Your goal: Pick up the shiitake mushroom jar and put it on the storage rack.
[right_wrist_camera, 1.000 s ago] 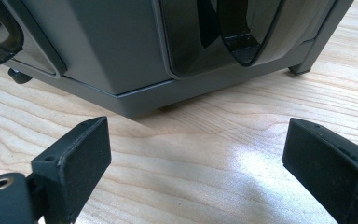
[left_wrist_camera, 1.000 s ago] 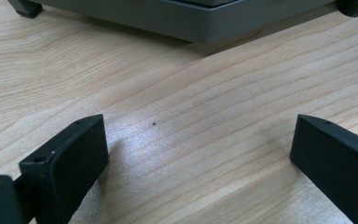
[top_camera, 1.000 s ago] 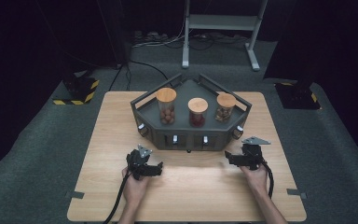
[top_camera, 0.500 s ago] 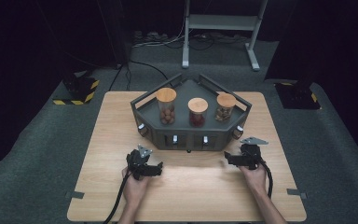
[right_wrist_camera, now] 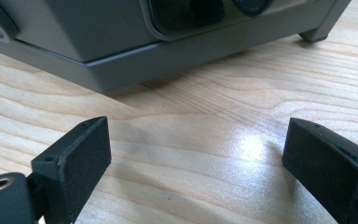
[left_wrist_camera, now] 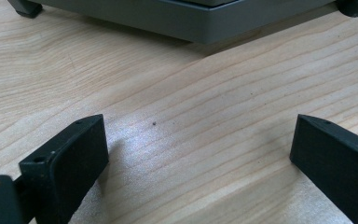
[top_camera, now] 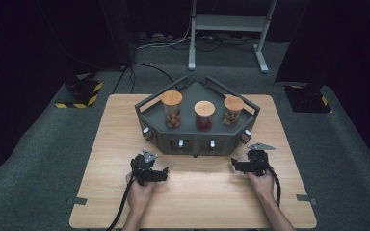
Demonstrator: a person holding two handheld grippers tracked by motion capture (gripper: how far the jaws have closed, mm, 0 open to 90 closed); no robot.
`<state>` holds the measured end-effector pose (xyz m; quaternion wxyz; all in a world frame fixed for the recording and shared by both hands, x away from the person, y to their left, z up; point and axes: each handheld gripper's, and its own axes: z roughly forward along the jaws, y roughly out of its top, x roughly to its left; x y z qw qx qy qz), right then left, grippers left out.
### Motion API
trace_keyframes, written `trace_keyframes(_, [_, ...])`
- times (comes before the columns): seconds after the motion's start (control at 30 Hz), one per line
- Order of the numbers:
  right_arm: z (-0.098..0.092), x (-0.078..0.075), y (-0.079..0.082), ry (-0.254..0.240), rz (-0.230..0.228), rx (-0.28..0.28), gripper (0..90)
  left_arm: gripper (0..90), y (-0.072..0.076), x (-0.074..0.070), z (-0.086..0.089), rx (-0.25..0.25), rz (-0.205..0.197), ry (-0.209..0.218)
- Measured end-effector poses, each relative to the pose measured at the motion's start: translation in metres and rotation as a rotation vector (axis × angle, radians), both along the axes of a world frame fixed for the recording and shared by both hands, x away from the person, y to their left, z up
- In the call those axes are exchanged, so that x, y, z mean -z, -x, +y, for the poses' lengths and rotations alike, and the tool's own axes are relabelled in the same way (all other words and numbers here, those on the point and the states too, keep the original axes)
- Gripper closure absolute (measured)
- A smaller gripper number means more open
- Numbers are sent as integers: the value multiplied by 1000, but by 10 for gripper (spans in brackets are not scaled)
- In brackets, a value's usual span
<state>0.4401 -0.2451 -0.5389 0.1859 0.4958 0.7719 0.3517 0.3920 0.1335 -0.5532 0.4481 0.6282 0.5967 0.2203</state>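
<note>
On the wooden table stands a dark grey angular tray holding three glass jars with wooden lids: a left jar with pale round pieces, a middle jar with dark red contents and a right jar with brown bits. My left gripper rests low in front of the tray's left half, and the left gripper is open over bare wood. My right gripper sits by the tray's front right corner. The right gripper is open with nothing between its jaws, and the tray's base is just ahead.
Small knobs line the tray's front wall. Grey carpet surrounds the table, with a metal stand and cables behind it and black-and-yellow marked blocks at the far left. Bare wood stretches between the two hands.
</note>
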Motion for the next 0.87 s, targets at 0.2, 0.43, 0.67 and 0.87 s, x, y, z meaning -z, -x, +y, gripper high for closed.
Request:
trace_keyframes(0.2, [2,1,0,40,-15,1,73,40,0,0,0,0,0,0])
trace_keyframes(0.43, [4,2,-1,72,-15,-20,50,40,0,0,0,1,1,-1])
trace_keyframes(0.67, [4,2,-1,72,-15,-20,50,40,0,0,0,1,1,-1])
trace_keyframes(0.87, [4,2,-1,72,-15,-21,50,40,0,0,0,0,1,0])
